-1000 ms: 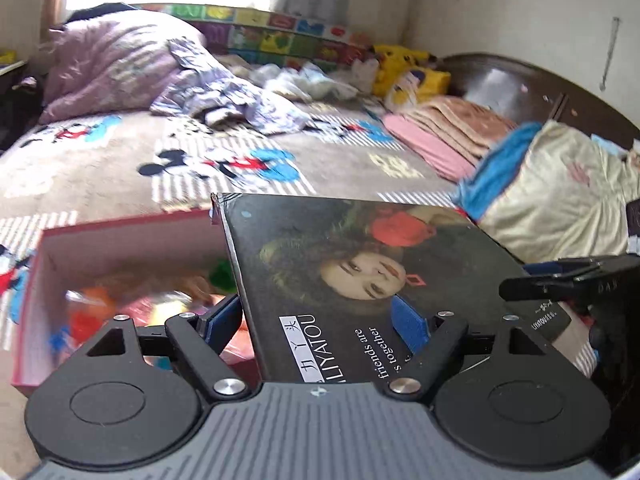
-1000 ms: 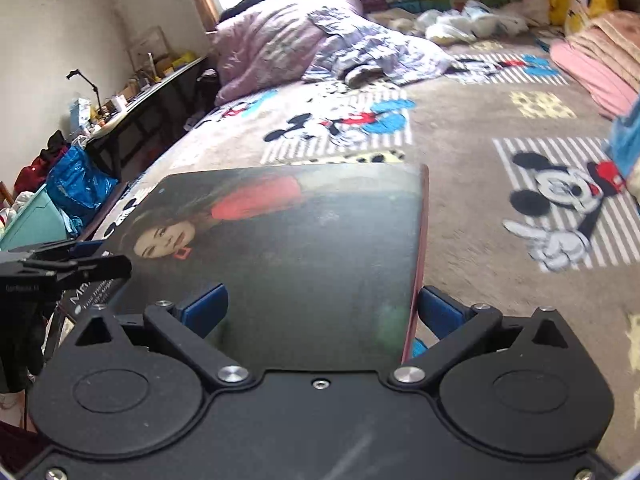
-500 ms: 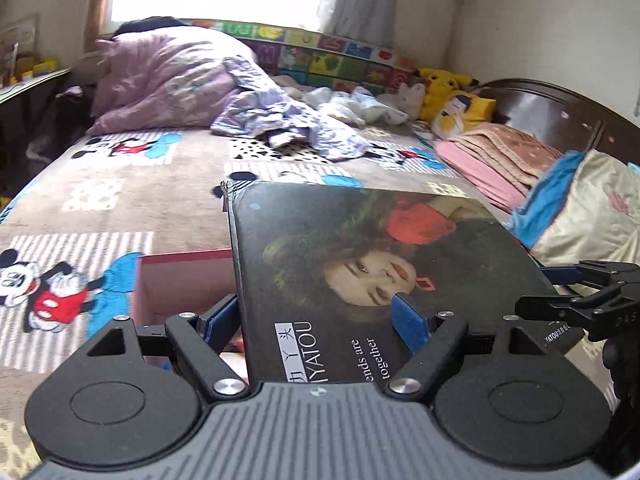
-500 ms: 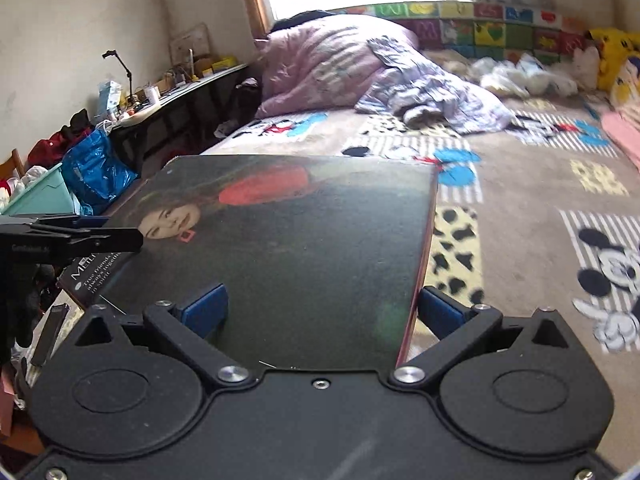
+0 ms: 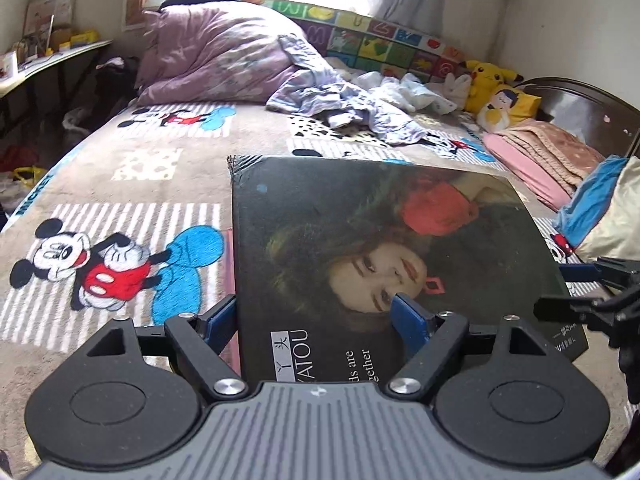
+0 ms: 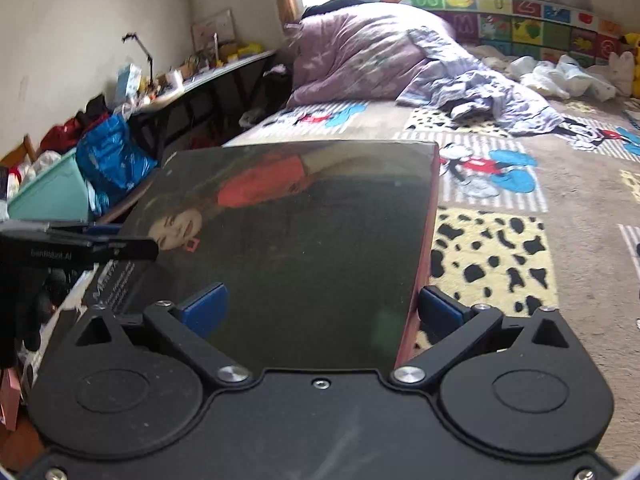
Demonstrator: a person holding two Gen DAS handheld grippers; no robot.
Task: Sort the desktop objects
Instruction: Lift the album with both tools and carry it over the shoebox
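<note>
- The left gripper (image 5: 316, 314) has its blue fingers (image 5: 408, 318) clamped across one edge of a flat box lid (image 5: 384, 248), a dark cover printed with a woman's face and some lettering; one pad sits at the lid's left side, the other lies on the printed top.
- The right gripper (image 6: 320, 306) grips the opposite edge the same way, one blue pad on the cover and one just outside the red side wall (image 6: 424, 248). Each gripper shows at the edge of the other's view.
- The lid is held level in the air between the two, above the cartoon-mouse bedspread (image 5: 120, 256), not resting on anything I can see.
- My reading: this is a two-handed carry of the lid (where it is bound I cannot tell). To do it well, both hands should travel at one speed and height so the lid neither twists nor slips from either grip, and it should go down flat before either side lets go.
- Farther off lie a purple quilt (image 5: 216, 56), rumpled clothes (image 5: 352, 108), folded pink blankets (image 5: 540, 152) and a yellow plush toy (image 5: 486, 74); a cluttered desk (image 6: 208, 76) lines the wall.
</note>
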